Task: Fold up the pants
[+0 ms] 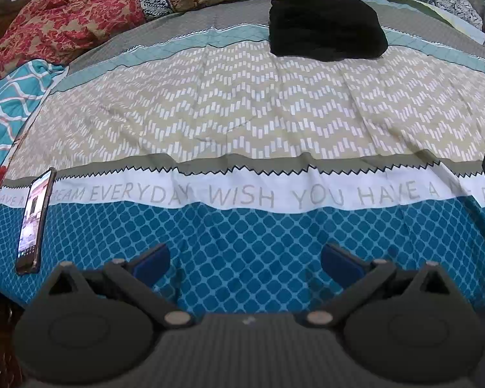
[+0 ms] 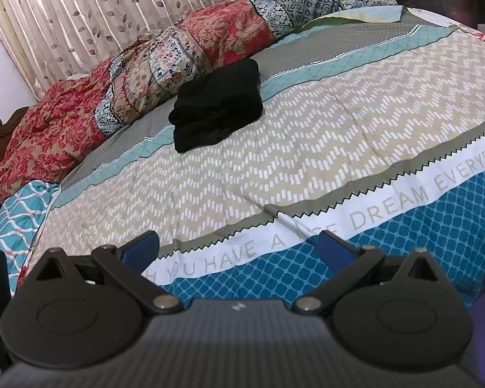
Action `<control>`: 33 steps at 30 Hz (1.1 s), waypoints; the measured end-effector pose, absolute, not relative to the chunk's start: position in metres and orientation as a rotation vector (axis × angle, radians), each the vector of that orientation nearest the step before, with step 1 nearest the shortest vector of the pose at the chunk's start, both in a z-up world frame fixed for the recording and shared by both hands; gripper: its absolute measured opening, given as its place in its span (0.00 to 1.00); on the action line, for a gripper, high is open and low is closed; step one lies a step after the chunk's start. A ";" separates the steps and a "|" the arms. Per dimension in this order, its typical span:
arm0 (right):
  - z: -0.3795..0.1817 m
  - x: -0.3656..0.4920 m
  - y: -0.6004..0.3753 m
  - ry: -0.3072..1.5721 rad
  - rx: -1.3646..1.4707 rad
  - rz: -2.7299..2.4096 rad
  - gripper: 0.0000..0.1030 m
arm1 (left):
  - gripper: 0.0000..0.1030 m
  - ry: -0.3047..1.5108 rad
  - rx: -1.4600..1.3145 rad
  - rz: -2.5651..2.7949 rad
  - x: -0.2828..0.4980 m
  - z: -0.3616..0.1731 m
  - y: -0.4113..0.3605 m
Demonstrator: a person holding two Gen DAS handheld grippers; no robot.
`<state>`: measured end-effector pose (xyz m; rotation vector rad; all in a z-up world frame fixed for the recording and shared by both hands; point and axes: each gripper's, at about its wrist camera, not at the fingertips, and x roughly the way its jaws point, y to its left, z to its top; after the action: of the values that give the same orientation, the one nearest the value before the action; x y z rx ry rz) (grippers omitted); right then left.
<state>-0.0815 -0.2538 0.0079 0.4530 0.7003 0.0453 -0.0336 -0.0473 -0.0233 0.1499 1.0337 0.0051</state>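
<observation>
Black pants (image 1: 327,27) lie folded in a compact stack at the far side of the bed, on the grey and teal bands of the bedspread; the right wrist view shows the same pants (image 2: 217,105) beside the rumpled quilt. My left gripper (image 1: 245,262) hovers open over the blue lattice band near the bed's front edge, far from the pants, nothing between its blue pads (image 1: 152,260). My right gripper (image 2: 238,247) is also open and empty, above the white lettered band, well short of the pants.
A phone (image 1: 35,223) lies on the bedspread at the left front. A red and patchwork quilt (image 2: 139,64) is heaped along the far edge. A teal patterned cloth (image 1: 9,106) hangs at the left. Curtains (image 2: 80,9) stand behind. The beige zigzag band (image 1: 242,106) is bare.
</observation>
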 end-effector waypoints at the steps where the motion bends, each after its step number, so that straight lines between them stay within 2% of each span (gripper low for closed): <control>1: 0.008 -0.081 -0.254 0.701 0.452 0.046 1.00 | 1.00 1.035 0.151 0.006 -0.034 -0.023 -0.047; 33: 0.000 -0.079 -0.251 0.738 0.472 0.049 1.00 | 1.00 1.068 0.186 -0.009 -0.036 -0.034 -0.048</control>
<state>-0.0793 -0.2506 0.0003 0.4721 0.7384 0.0487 -0.0356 -0.0481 -0.0336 0.1862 1.0677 -0.0088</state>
